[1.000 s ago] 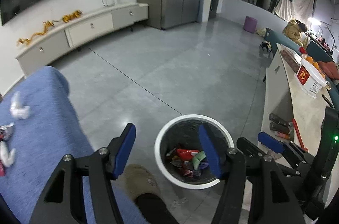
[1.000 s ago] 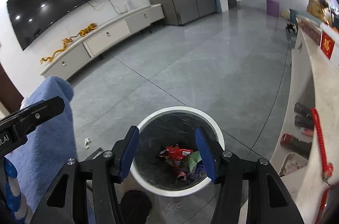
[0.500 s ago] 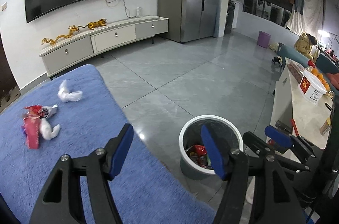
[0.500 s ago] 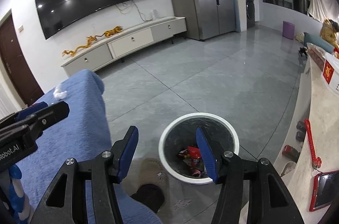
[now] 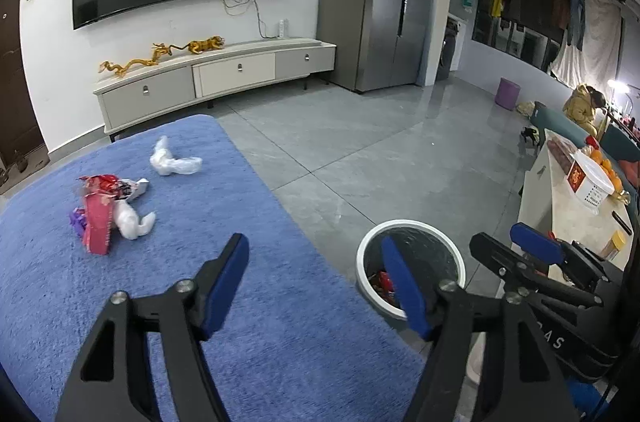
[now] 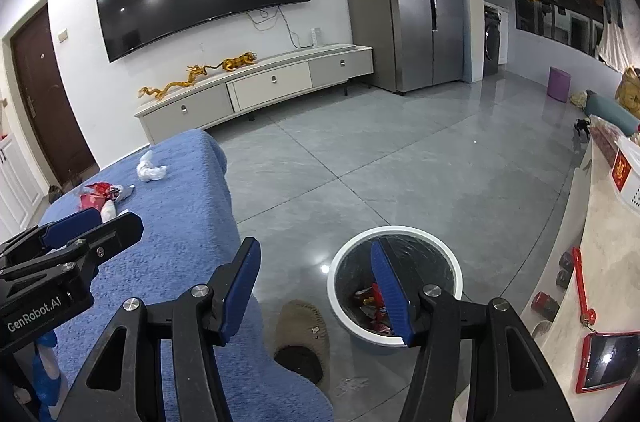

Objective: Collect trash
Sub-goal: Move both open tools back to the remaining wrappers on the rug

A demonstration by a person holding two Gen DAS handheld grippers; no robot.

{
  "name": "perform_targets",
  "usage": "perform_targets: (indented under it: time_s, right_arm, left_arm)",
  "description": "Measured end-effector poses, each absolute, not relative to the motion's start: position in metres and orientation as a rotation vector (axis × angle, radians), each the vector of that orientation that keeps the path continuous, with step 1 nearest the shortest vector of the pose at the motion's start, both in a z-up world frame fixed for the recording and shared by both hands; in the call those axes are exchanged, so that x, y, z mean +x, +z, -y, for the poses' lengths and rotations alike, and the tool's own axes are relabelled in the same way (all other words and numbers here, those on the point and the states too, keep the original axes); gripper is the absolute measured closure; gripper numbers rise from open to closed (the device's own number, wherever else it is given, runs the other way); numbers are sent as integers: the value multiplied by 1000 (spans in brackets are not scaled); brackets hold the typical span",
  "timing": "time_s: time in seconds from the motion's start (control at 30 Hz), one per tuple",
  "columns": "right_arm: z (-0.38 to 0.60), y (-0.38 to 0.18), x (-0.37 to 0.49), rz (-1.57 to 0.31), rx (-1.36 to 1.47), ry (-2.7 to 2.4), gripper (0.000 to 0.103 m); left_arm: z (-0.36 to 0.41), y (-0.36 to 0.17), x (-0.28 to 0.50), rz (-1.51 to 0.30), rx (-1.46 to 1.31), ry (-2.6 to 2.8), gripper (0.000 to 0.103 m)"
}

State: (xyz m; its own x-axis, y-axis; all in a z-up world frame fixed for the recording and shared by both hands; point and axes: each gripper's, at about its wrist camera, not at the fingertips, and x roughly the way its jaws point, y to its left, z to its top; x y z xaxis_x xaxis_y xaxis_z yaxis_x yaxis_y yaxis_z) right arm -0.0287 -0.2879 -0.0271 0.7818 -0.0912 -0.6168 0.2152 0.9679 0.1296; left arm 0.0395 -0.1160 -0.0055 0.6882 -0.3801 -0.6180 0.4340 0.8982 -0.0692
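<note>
— Now, what are your left tongs (image 5: 314, 272) doing?

— They're hanging over the blue blanket (image 5: 260, 322), jaws gaping and just been spreading wider, gripping nothing.

— And your right tongs (image 6: 316, 282)?

— You're holding them about half open, nothing between the blue pads, one pad lining up over the white bin (image 6: 456, 270) on the grey floor.

— Where's the trash sitting?

— You're looking at it ahead and to the left on the blanket: a red wrapper (image 5: 96, 222) lying against a white crumpled wad (image 5: 134, 222), a purple scrap (image 5: 76, 218) peeking out beside them, and a clear plastic bag (image 5: 172, 162) lying a little farther back, apart from that cluster. More wrappers are lying in the bin, beside the blanket's edge.
</note>
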Motion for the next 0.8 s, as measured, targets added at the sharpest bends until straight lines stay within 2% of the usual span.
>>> perform_targets:
  time_s: [0.8]
  right_arm:
    - [182,-10,12,-677,22,-27,48]
  left_arm:
    - [-18,6,45,-583,-70,-306,27]
